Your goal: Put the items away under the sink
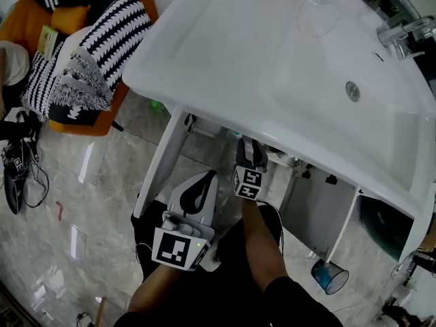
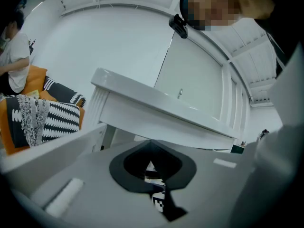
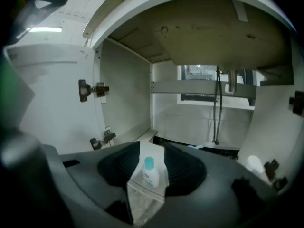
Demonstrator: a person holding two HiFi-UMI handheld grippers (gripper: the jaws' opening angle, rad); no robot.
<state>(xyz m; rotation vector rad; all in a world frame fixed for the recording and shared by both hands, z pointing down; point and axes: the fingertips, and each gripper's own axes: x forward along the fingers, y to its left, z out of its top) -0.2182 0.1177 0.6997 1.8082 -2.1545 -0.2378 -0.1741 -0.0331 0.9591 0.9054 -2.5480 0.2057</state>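
1. Small white plastic bottle w/ teal cap (image 3: 150, 171): upright on cabinet floor under the white sink basin (image 1: 272, 67), in the gap betw. the jaws of the right gripper (image 3: 152, 146).
2. Right gripper: jaws wide apart, pads clear of bottle, nothing held. Left gripper (image 2: 151, 144): tips together, empty, behind and left of the right one.
3. Step, as I read it: bottle placed and let go. Next calls for drawing right gripper straight back, no sideways sweep; bottle looks light, prob. tips easily.
4. Around: white cabinet door w/ metal hinges (image 3: 52, 108) close on right gripper's left; dark hoses (image 3: 217, 108) well ahead, at the back.
5. Translucent blue cup (image 1: 330, 276) lies on the floor, off to right gripper's right. Maybe the next item.
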